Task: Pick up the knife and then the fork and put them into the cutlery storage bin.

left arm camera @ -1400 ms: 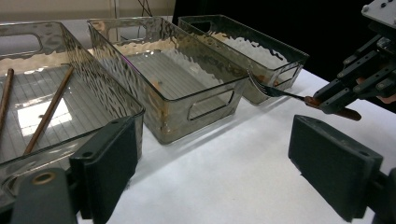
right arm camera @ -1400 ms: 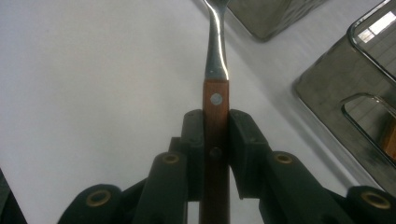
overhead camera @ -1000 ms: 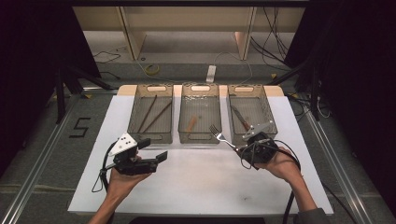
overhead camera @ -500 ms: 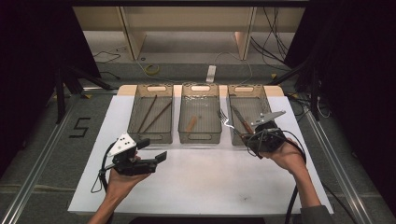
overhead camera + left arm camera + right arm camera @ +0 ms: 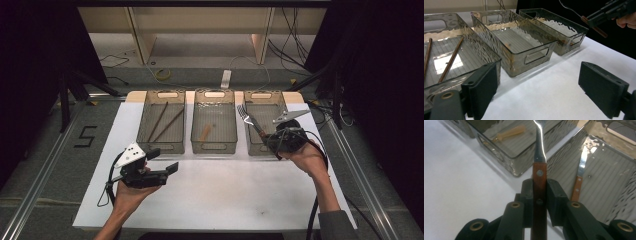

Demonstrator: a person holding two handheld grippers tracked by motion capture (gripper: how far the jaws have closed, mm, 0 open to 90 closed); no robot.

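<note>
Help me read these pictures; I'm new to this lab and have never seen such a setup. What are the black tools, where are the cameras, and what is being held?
A person sits at a white table holding a two-jaw gripper in each hand. One camera looks down from above; one rides on each gripper, looking along its jaws. Three clear bins stand in a row: the left bin holds two brown sticks, the middle bin a small tan piece, the right bin a wooden-handled knife. The right gripper is clamped on a fork by its wooden handle, raised by the right bin. The left gripper is open, holding nothing.
</note>
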